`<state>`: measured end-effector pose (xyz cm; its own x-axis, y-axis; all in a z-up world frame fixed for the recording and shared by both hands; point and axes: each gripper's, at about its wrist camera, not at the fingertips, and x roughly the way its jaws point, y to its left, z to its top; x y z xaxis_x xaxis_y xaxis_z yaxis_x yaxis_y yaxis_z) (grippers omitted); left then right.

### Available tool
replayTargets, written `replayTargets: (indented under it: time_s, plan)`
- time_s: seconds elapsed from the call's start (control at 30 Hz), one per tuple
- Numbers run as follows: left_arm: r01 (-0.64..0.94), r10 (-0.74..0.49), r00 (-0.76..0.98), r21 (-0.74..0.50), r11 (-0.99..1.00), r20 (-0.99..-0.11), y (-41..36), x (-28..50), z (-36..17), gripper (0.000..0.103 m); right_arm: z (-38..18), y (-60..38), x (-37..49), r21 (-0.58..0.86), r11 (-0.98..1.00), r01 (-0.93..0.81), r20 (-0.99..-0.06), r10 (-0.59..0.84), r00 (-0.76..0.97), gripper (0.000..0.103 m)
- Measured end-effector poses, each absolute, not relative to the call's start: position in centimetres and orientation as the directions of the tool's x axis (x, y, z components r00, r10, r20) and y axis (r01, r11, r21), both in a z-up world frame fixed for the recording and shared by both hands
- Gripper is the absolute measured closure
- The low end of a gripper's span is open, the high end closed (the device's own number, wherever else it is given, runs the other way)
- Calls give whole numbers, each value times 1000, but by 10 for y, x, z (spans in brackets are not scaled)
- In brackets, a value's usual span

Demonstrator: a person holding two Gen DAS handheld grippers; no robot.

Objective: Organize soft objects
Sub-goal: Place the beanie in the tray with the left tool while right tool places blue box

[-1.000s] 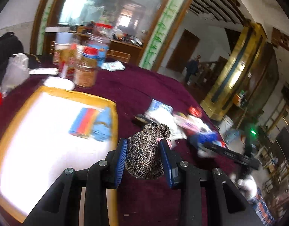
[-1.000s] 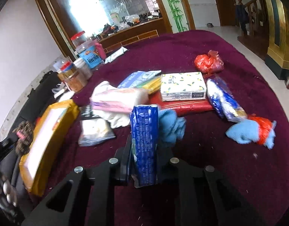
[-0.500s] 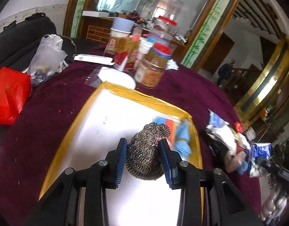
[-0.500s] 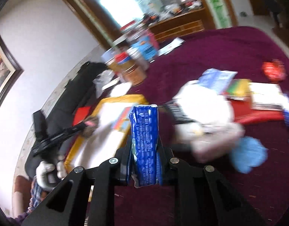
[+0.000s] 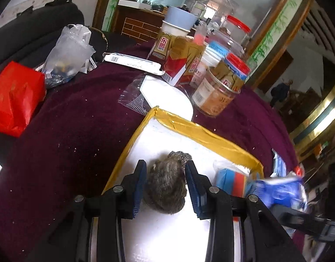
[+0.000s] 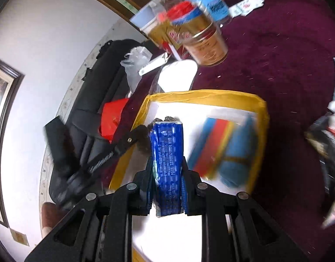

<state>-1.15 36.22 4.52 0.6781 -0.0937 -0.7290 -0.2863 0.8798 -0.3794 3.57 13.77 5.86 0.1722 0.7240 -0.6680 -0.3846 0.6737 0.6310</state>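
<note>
My left gripper [image 5: 165,182] is shut on a brown-grey knitted bundle [image 5: 166,185] and holds it low over the white floor of the yellow-rimmed box [image 5: 189,126]. My right gripper [image 6: 166,174] is shut on a blue plastic packet [image 6: 167,163] over the same box [image 6: 200,95]; the packet also shows at the right in the left wrist view [image 5: 276,190]. A folded blue, red and yellow cloth [image 6: 213,146] and a blue cloth [image 6: 239,152] lie inside the box. The left gripper with the bundle shows in the right wrist view [image 6: 143,135].
Jars and cartons [image 5: 220,87] stand just beyond the box's far rim. A white plate [image 5: 167,96], a clear plastic bag [image 5: 69,50] and a red bag [image 5: 14,96] lie to the left on the maroon tablecloth [image 5: 69,131]. More packets [image 6: 329,131] lie right of the box.
Both grippers have swung left from the pile of packets to over the box. The left has come down with the bundle towards the box floor. The right has carried the blue packet in above the box.
</note>
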Motion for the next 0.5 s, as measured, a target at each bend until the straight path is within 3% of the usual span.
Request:
replayTargets:
  time_s: [0.03, 0.17, 0.23, 0.37, 0.5]
  plan:
    - [-288, -97, 685, -390, 874, -722, 363, -14, 47, 51, 55, 149, 42, 625, 684, -376, -679, 714, 171, 84]
    - [-287, -97, 731, -432, 855, -675, 366, -33, 64, 45, 39, 170, 58, 619, 705, -346, -702, 694, 158, 84]
    - [-276, -100, 759, -458, 845, -643, 368, -47, 75, 35, 32, 176, 62, 621, 710, -332, -709, 689, 147, 84]
    - [-252, -116, 806, -514, 820, -581, 370, -75, 91, 32, 17, 187, 70, 619, 722, -310, -726, 676, 126, 83]
    - [-233, -122, 824, -527, 817, -553, 363, -93, 101, 27, 9, 191, 72, 621, 727, -293, -731, 672, 118, 72]
